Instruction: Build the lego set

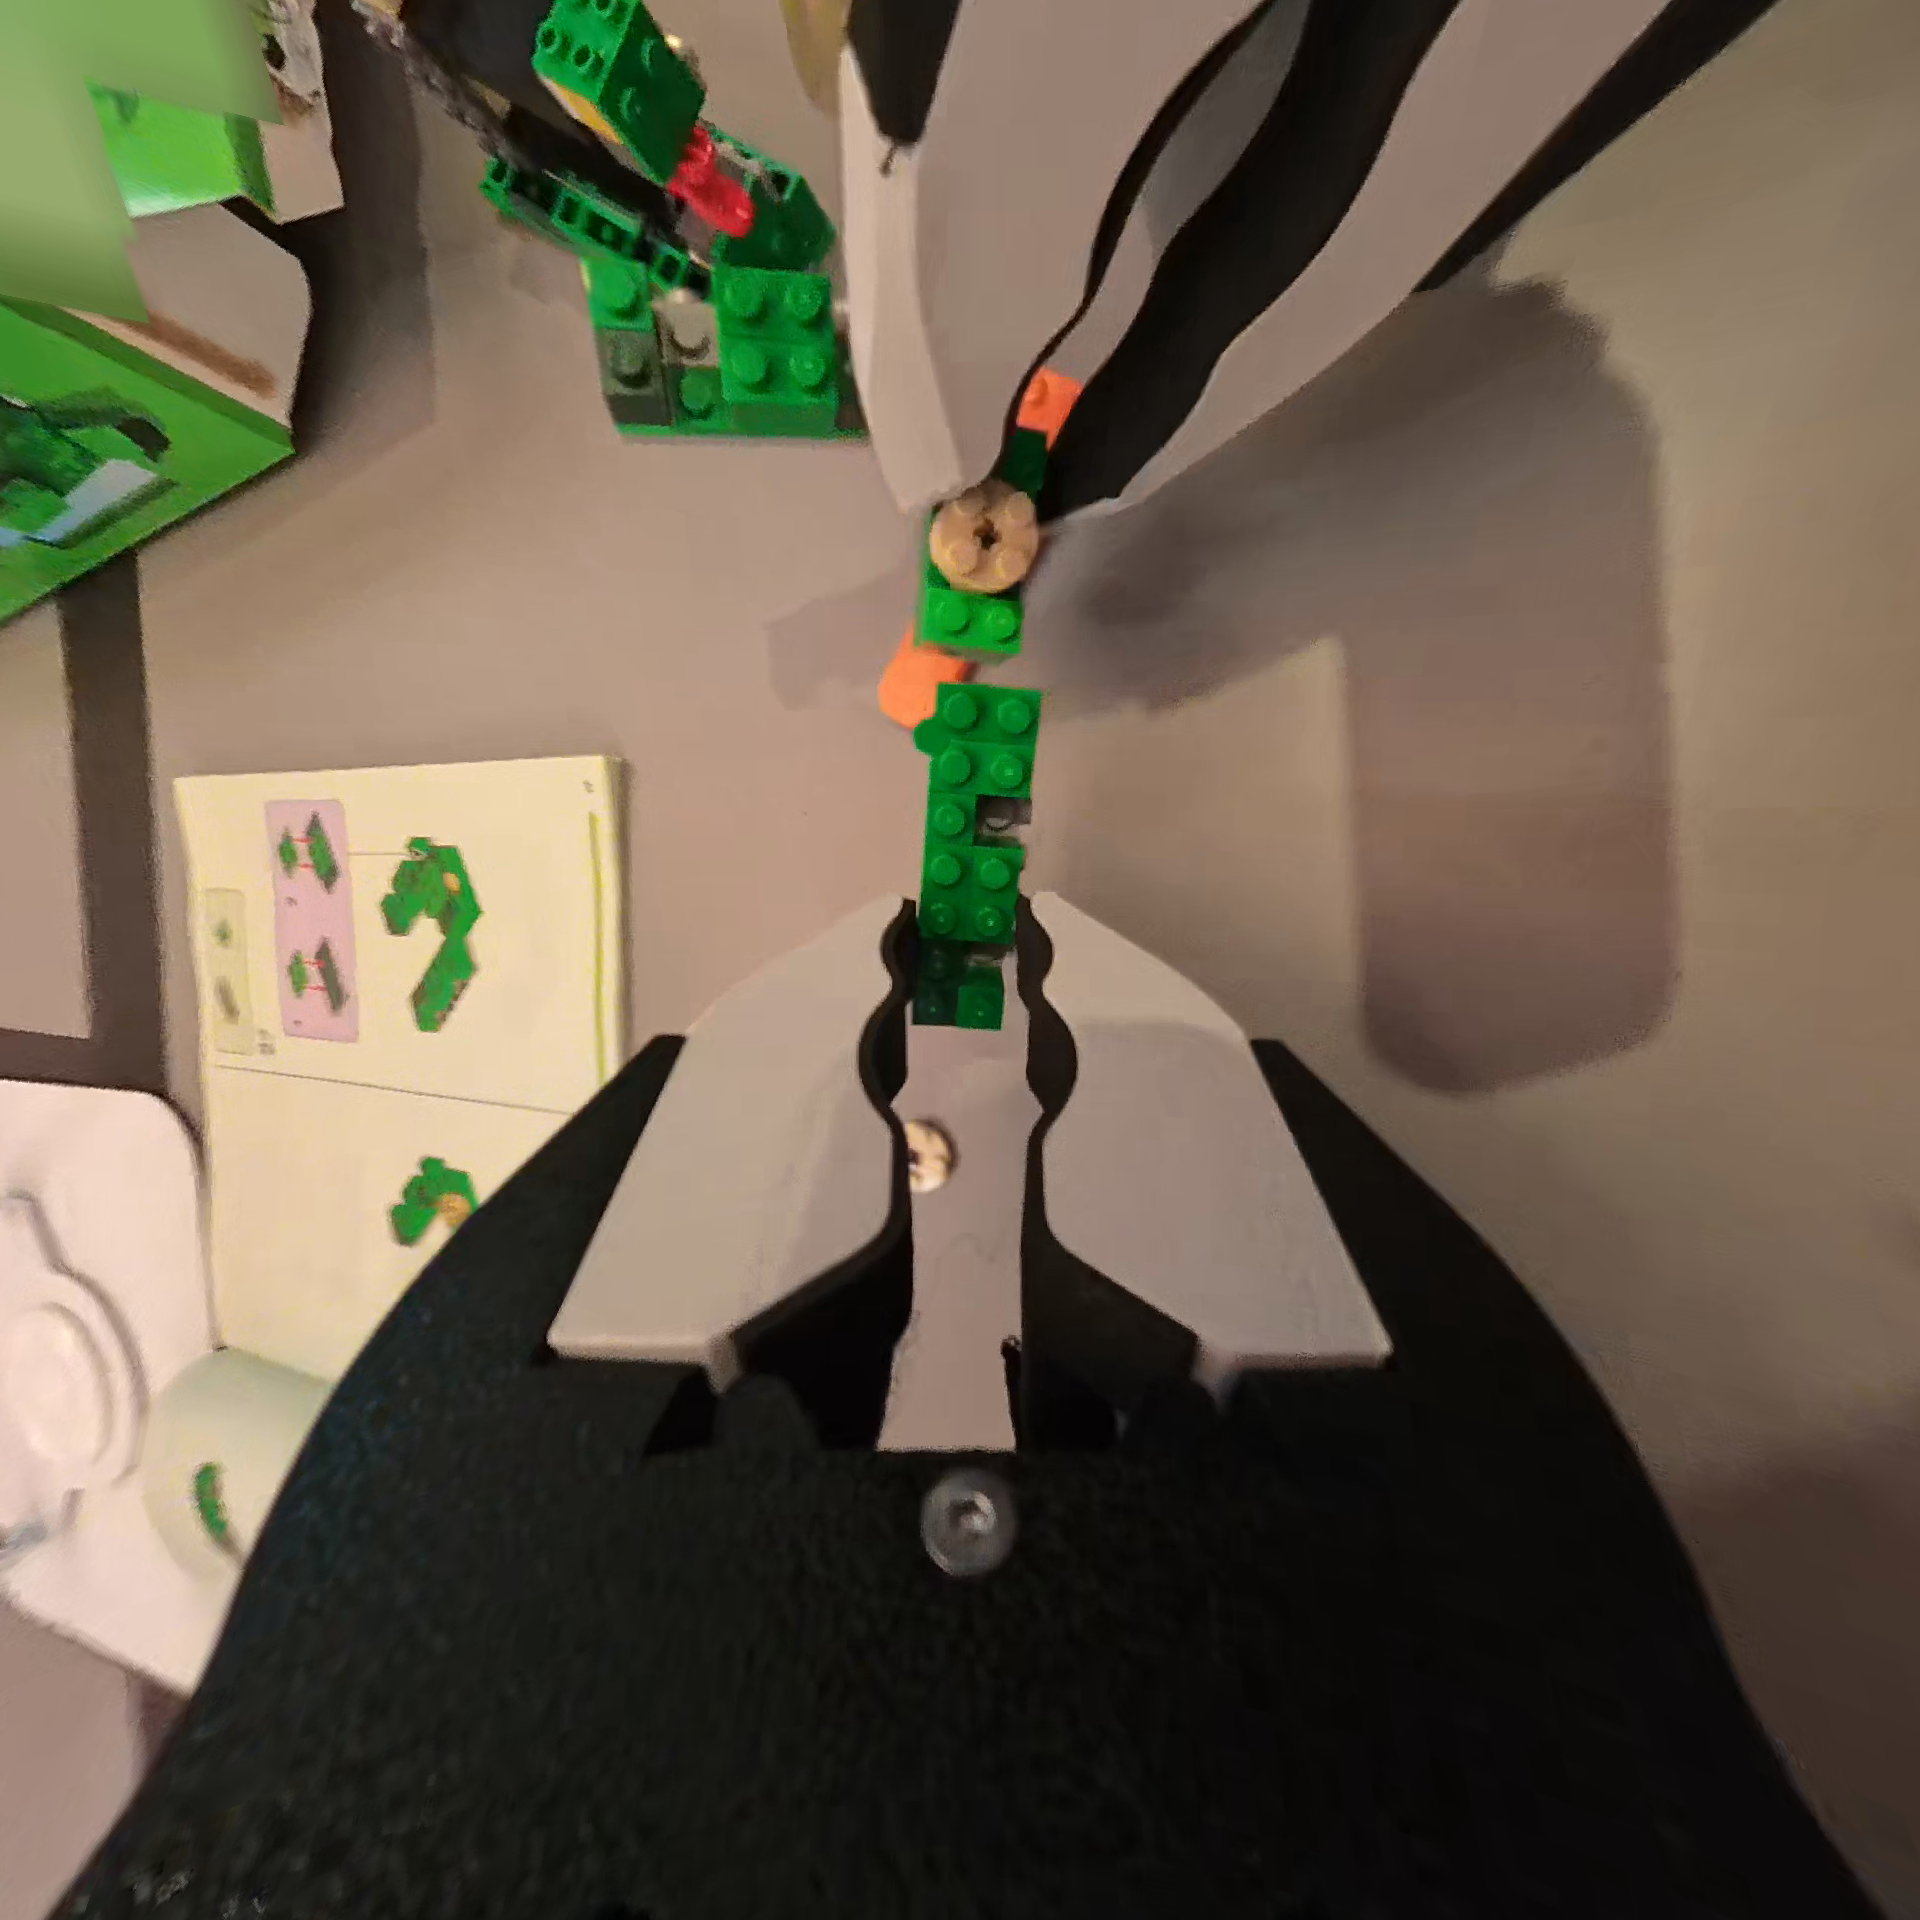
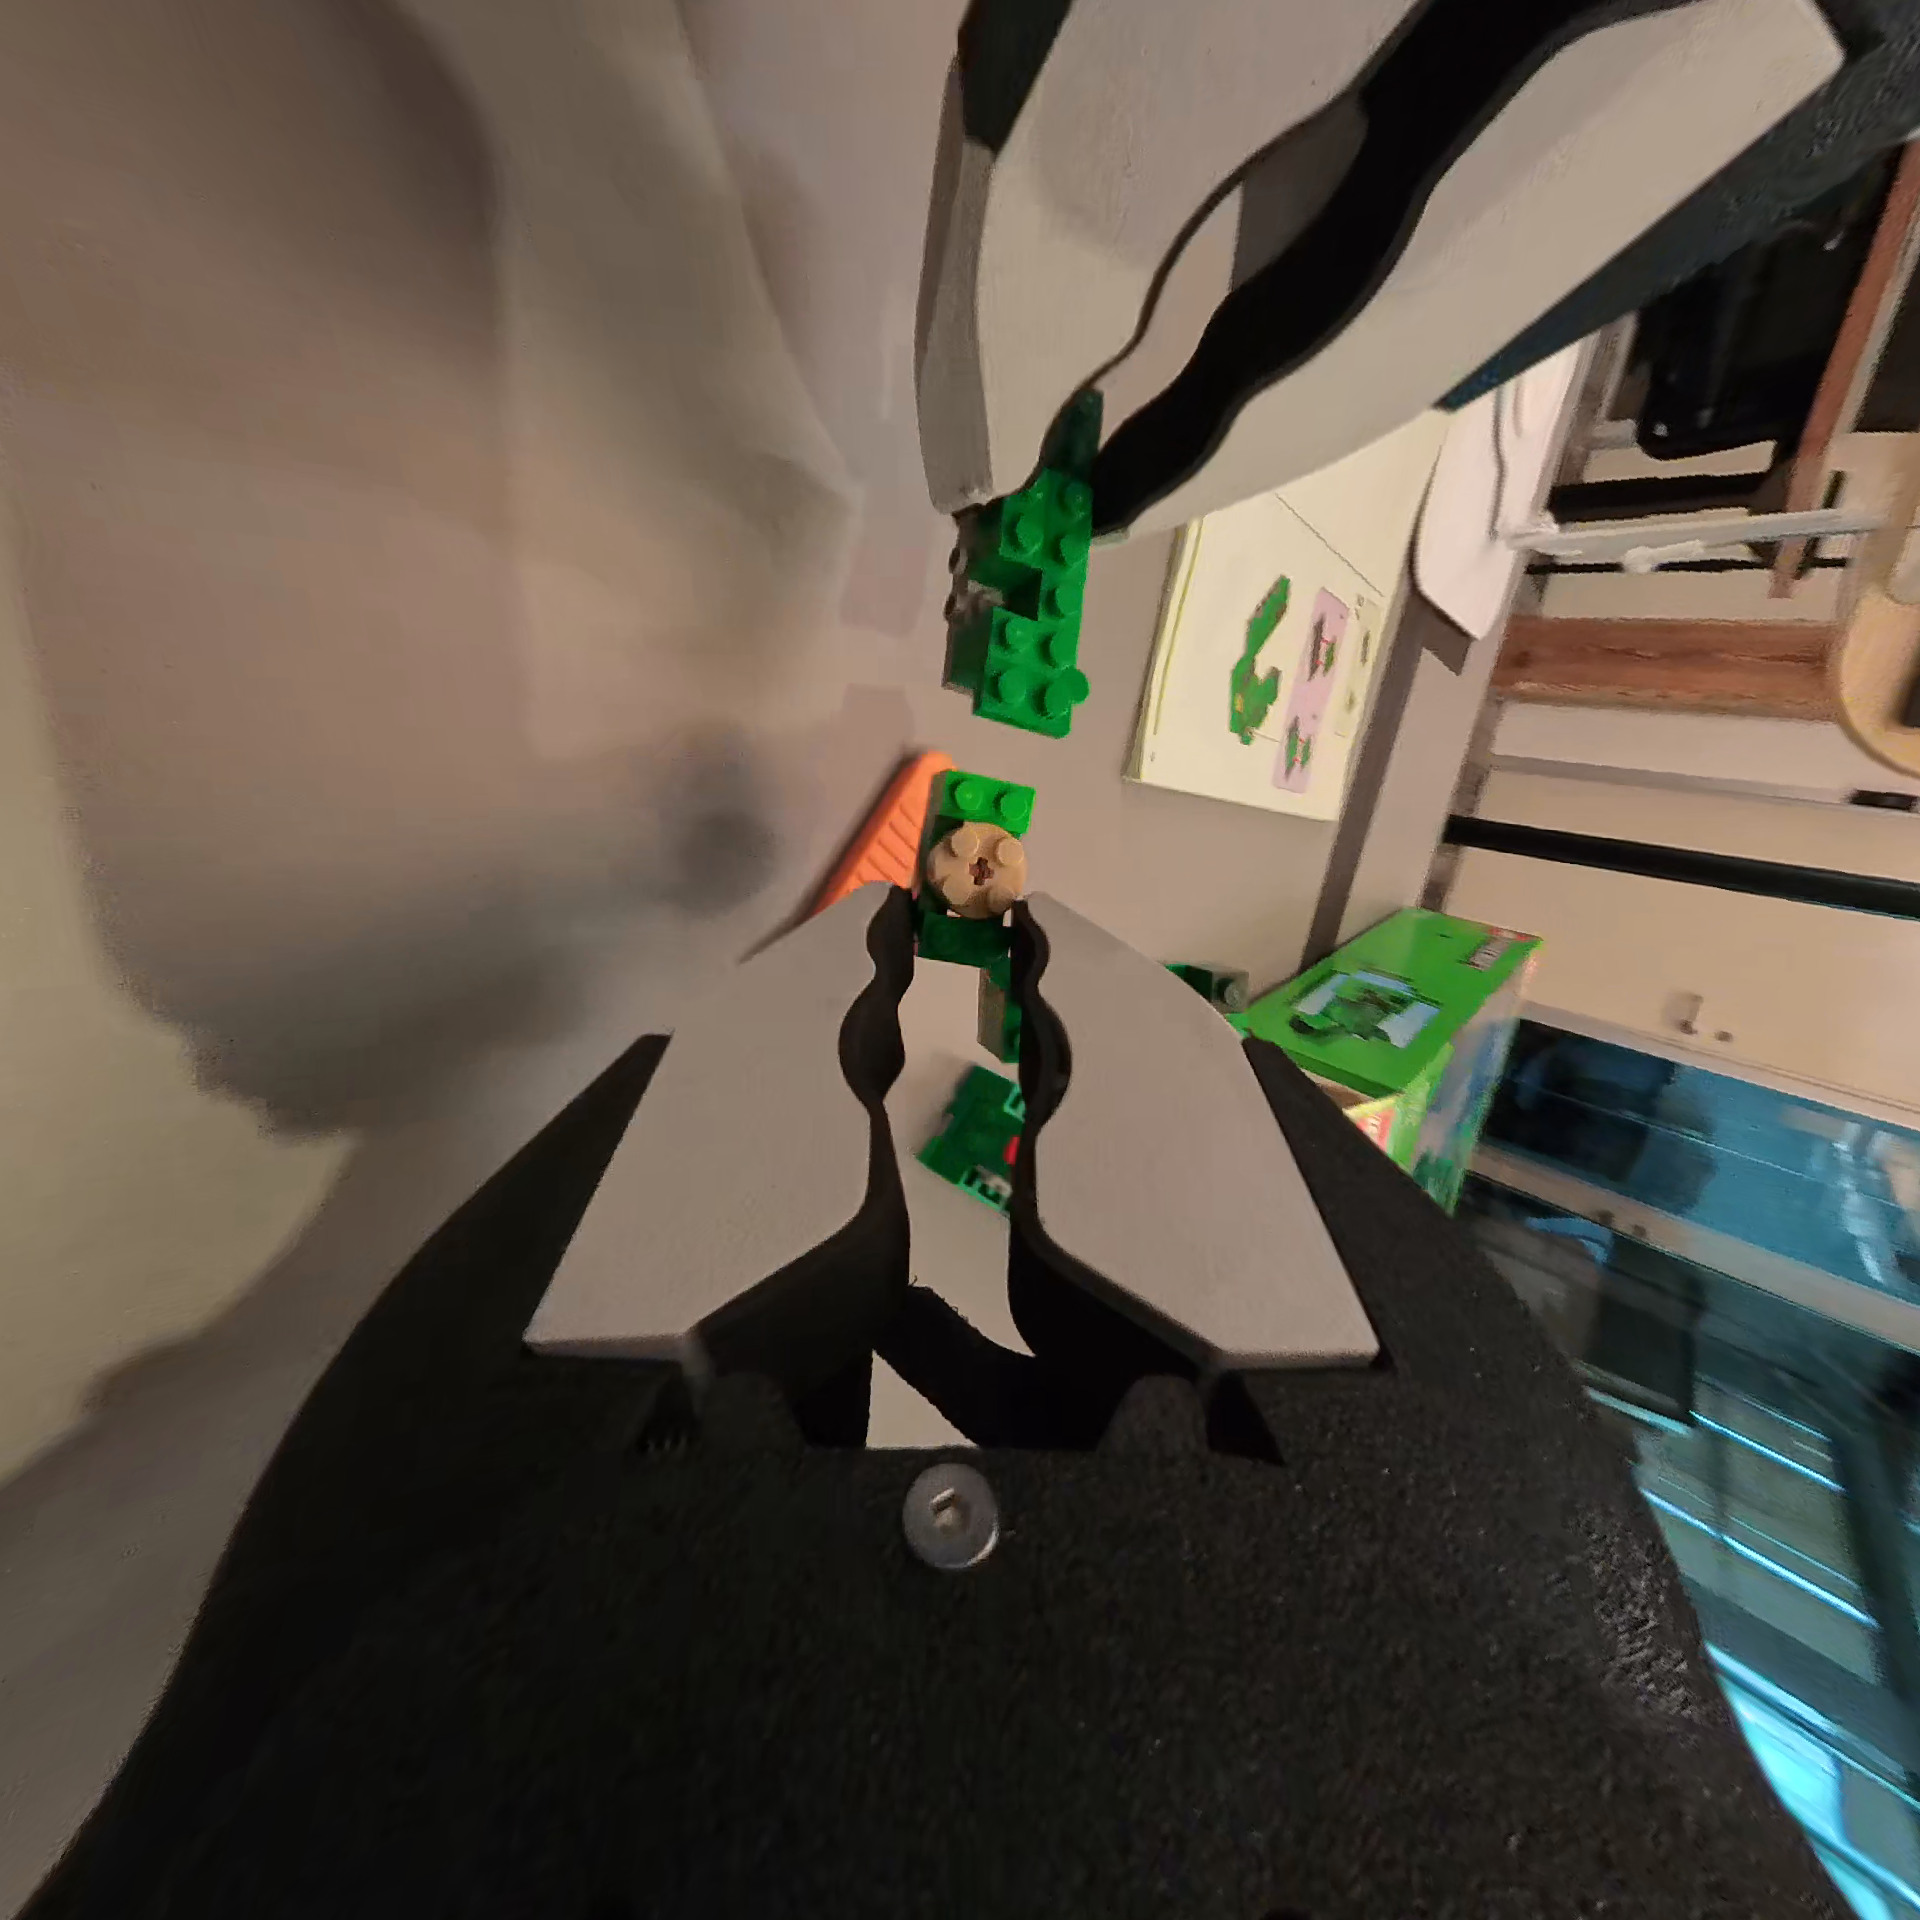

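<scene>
1. Left wrist view: we count one left gripper [image 1: 961, 914], its jaws clenched on the near end of one long green brick strip [image 1: 977, 821] that runs away from the camera above the grey table [image 1: 1195, 831].
2. One right gripper [image 1: 1003, 499] enters from the far side, its jaws closed on one small green assembly [image 1: 971, 618] topped by one tan round stud piece [image 1: 982, 540]. We see a narrow gap between this assembly and the far end of the strip; the two do not touch.
3. Two orange patches show: one orange piece [image 1: 914, 686] on the table just left of the gap, and one orange bit [image 1: 1044, 400] between the right gripper's fingers.
4. One larger green build [image 1: 707, 281] with one red part [image 1: 712, 187] lies far left on the table.
5. One open instruction booklet [image 1: 416, 935] lies left; one green box [image 1: 114, 457] sits at the far left edge; one white tray [image 1: 83, 1351] shows at the near left, blurred.
6. Right wrist view: we see the right gripper [image 2: 961, 909] grasping the same small assembly [image 2: 982, 800] with its tan round piece [image 2: 977, 862]; the left gripper [image 2: 1023, 483] holds the strip [image 2: 1029, 613] opposite, apart from it.
7. One orange ridged piece [image 2: 883, 831] lies just left; one booklet [image 2: 1257, 665] and one green box [image 2: 1392, 1008] lie right.
</scene>
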The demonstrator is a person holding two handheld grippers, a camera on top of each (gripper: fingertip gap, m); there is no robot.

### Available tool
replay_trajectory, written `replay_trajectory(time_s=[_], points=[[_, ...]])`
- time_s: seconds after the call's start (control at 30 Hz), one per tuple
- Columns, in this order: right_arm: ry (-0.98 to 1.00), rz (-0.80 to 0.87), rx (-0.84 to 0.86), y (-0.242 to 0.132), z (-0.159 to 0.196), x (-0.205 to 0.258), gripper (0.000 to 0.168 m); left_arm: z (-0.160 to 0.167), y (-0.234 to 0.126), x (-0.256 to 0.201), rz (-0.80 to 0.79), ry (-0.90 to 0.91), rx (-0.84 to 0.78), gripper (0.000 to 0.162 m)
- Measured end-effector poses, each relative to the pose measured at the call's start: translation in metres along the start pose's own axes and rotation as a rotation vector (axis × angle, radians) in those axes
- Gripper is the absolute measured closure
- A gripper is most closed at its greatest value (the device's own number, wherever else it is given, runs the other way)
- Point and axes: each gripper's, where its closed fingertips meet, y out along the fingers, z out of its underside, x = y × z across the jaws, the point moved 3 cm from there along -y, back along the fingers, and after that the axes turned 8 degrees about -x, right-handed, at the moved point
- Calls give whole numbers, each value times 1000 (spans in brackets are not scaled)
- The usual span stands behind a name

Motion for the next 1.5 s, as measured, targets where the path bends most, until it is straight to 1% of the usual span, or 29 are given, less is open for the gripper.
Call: replay_trajectory(time_s=[0.13, 0.23, 0.3, 0.37, 0.43, 0.53, 0.8, 0.97, 1.17, 1.33, 1.5], points=[[-84, 105, 64, 5, 8, -10, 151, -7, 5, 16, -187, 158, -65, 145], [-184, 197, 109, 6, 9, -16, 151, -14, 1, 26, -370, 282, -137, 145], [-258, 279, 141, 5, 10, -21, 151, -14, -2, 32, -488, 354, -148, 145], [-297, 343, 165, 5, 12, -24, 151, -13, -2, 34, -542, 394, -142, 145], [-326, 393, 175, 4, 12, -26, 151, -11, 0, 34, -564, 411, -141, 145], [-379, 439, 172, 5, 11, -26, 151, -10, 5, 35, -564, 403, -141, 145], [-377, 469, 188, 9, 16, -21, 151, -11, 16, 32, -548, 421, -101, 145], [-400, 440, 203, 13, 20, -10, 151, -10, 29, 24, -476, 382, -41, 145], [-387, 389, 203, 15, 25, 2, 151, -8, 36, 17, -407, 337, 19, 145], [-382, 378, 199, 13, 25, 4, 151, -6, 38, 8, -354, 295, 61, 145], [-387, 387, 182, 8, 23, 5, 151, -4, 27, 2, -345, 246, 57, 145]])
